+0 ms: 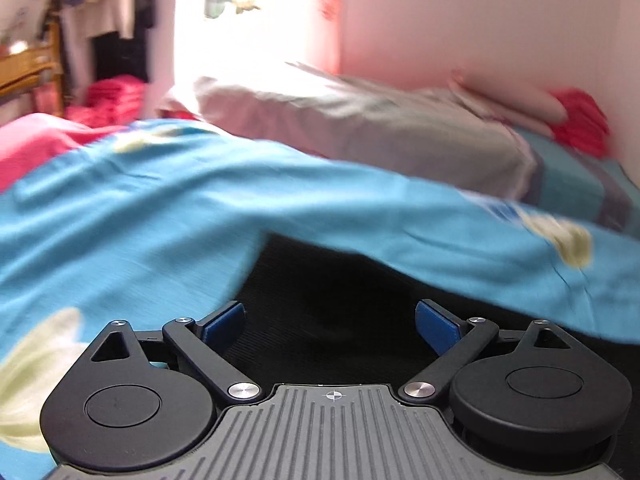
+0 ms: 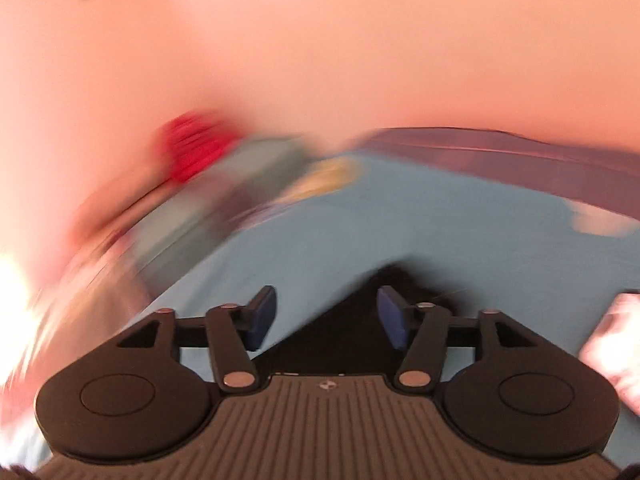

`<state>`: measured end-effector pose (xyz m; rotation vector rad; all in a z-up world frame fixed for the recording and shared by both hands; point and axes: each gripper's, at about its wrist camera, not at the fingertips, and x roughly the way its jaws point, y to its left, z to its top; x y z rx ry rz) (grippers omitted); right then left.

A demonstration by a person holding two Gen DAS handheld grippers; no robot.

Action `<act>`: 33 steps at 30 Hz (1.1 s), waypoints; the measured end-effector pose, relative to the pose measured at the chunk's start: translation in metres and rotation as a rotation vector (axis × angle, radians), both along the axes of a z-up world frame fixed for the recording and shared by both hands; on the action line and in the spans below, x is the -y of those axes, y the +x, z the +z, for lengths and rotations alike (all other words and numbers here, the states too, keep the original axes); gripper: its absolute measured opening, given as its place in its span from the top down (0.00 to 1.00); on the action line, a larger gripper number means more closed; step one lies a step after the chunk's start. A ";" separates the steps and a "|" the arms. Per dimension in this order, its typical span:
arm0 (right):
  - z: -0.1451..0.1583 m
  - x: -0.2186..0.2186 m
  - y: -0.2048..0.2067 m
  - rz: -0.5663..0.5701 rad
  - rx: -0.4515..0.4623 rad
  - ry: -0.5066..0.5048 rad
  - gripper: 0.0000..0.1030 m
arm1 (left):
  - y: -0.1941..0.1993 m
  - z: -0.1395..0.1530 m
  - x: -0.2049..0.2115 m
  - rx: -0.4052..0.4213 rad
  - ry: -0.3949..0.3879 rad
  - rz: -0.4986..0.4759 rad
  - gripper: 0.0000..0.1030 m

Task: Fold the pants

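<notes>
The pants (image 1: 332, 304) are black ribbed fabric lying on a blue bedsheet (image 1: 160, 216). In the left wrist view they fill the space just ahead of my left gripper (image 1: 330, 324), whose blue-padded jaws stand wide open above the cloth with nothing between them. In the right wrist view, which is heavily blurred, a dark corner of the pants (image 2: 352, 328) lies between and under the jaws of my right gripper (image 2: 326, 316), which is open and grips nothing.
A grey pillow (image 1: 360, 128) lies at the head of the bed against a pink wall (image 1: 480, 20). Red cloth (image 1: 580, 120) sits by the wall. Pink bedding (image 1: 36, 144) and hanging clothes (image 1: 112, 12) are at the left. A pale object (image 2: 616, 344) is at the right edge.
</notes>
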<state>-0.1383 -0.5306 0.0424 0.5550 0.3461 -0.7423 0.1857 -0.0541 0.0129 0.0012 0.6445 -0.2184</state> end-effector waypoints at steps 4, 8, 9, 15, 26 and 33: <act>0.008 -0.117 0.092 0.540 -0.096 -0.043 0.39 | 0.008 0.005 -0.023 0.028 0.049 0.103 0.00; 0.010 -0.216 0.167 0.893 -0.149 -0.089 0.42 | 0.020 0.002 -0.040 0.003 0.114 0.228 0.00; 0.006 -0.233 0.190 0.968 -0.163 -0.061 0.42 | 0.023 0.001 -0.043 -0.007 0.118 0.243 0.00; -0.045 -0.285 0.302 1.018 -0.320 0.066 0.47 | 0.028 0.000 -0.058 -0.037 0.077 0.264 0.00; -0.038 -0.300 0.220 1.017 -0.317 0.013 0.39 | 0.025 0.001 -0.056 -0.039 0.075 0.263 0.00; -0.019 -0.303 0.165 1.097 -0.313 -0.145 0.26 | 0.026 0.001 -0.058 -0.046 0.059 0.257 0.00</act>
